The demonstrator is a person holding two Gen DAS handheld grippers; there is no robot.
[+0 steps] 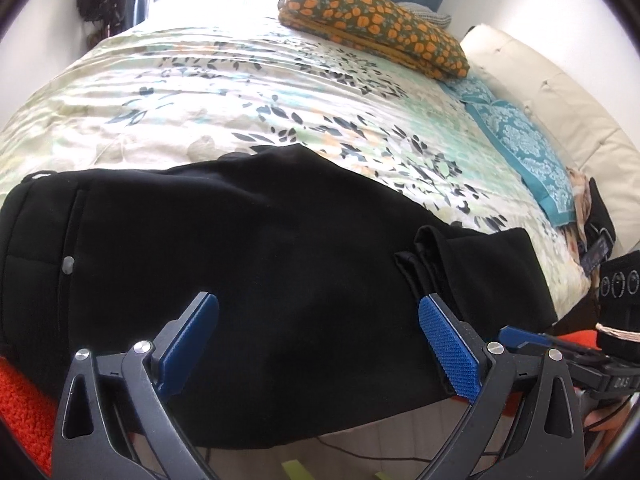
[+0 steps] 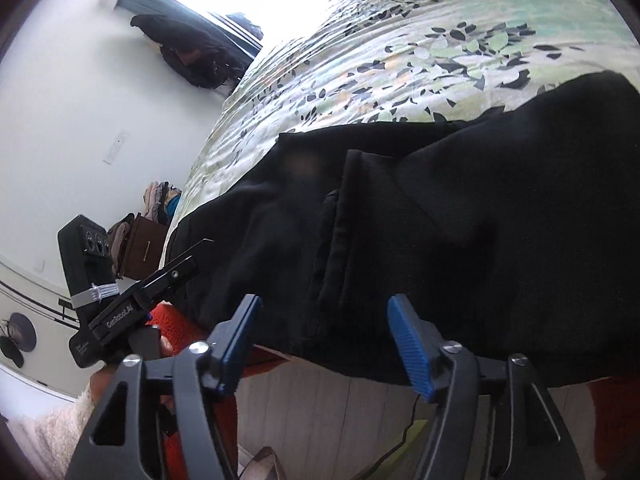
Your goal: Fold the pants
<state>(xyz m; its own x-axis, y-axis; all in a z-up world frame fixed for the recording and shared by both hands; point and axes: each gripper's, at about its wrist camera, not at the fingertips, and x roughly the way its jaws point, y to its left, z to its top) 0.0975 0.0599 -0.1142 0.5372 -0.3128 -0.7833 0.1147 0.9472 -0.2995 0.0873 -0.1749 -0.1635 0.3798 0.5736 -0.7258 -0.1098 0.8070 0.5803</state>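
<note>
Black pants (image 1: 256,248) lie folded over on the floral bedspread (image 1: 224,92), near the bed's front edge; the leg hems (image 1: 424,256) lie on top toward the right. My left gripper (image 1: 320,320) is open and empty just in front of the pants. In the right wrist view the pants (image 2: 460,232) fill the middle, with the hems (image 2: 340,240) ahead of my right gripper (image 2: 324,320), which is open and empty at the pants' near edge. The left gripper's body (image 2: 120,312) shows at the left there.
An orange-patterned folded blanket (image 1: 372,24) and a teal pillow (image 1: 520,148) lie at the bed's far side by a cream headboard (image 1: 560,92). An orange rug (image 1: 24,408) and wooden floor (image 2: 320,412) lie below the bed edge. A brown nightstand (image 2: 140,244) stands by the wall.
</note>
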